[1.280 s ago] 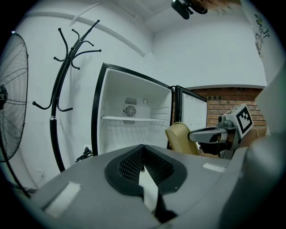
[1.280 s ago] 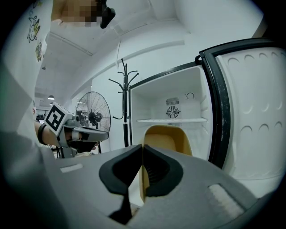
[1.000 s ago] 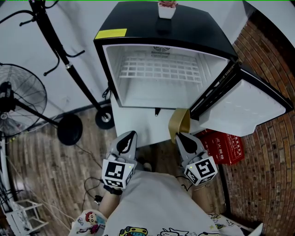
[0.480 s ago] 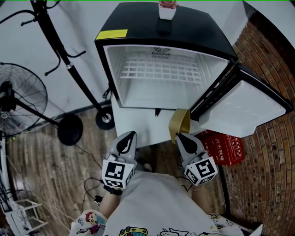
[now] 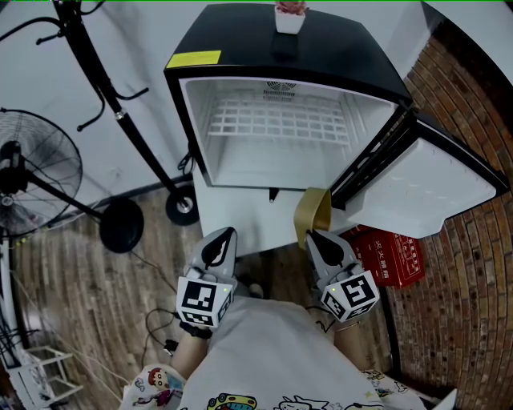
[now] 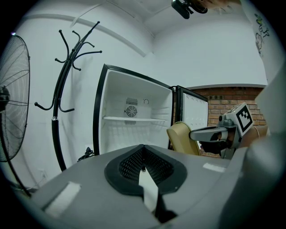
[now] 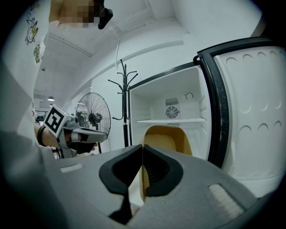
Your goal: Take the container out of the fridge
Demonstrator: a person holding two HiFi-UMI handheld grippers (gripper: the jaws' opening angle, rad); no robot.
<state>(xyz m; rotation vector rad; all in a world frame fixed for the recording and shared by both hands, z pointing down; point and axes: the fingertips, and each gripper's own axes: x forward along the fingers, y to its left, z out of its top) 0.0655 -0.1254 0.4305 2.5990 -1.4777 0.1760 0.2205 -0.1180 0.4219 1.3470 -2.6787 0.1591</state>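
Observation:
A tan container [image 5: 312, 215] hangs tilted in front of the small fridge [image 5: 276, 136], outside its open cavity. My right gripper [image 5: 311, 234] is shut on the container's rim; the thin wall [image 7: 166, 139] runs between the closed jaws in the right gripper view. My left gripper [image 5: 229, 232] is shut and holds nothing, level with the right one and a short way to its left. From the left gripper view the container [image 6: 182, 138] shows to the right with the right gripper [image 6: 193, 133] on it. The fridge interior holds only a wire shelf [image 5: 276, 120].
The fridge door [image 5: 429, 180] stands open to the right. A red box [image 5: 390, 255] lies on the wood floor below it. A coat stand [image 5: 120, 120] and a fan [image 5: 36, 172] stand at the left. A small pot [image 5: 290, 14] sits on the fridge top.

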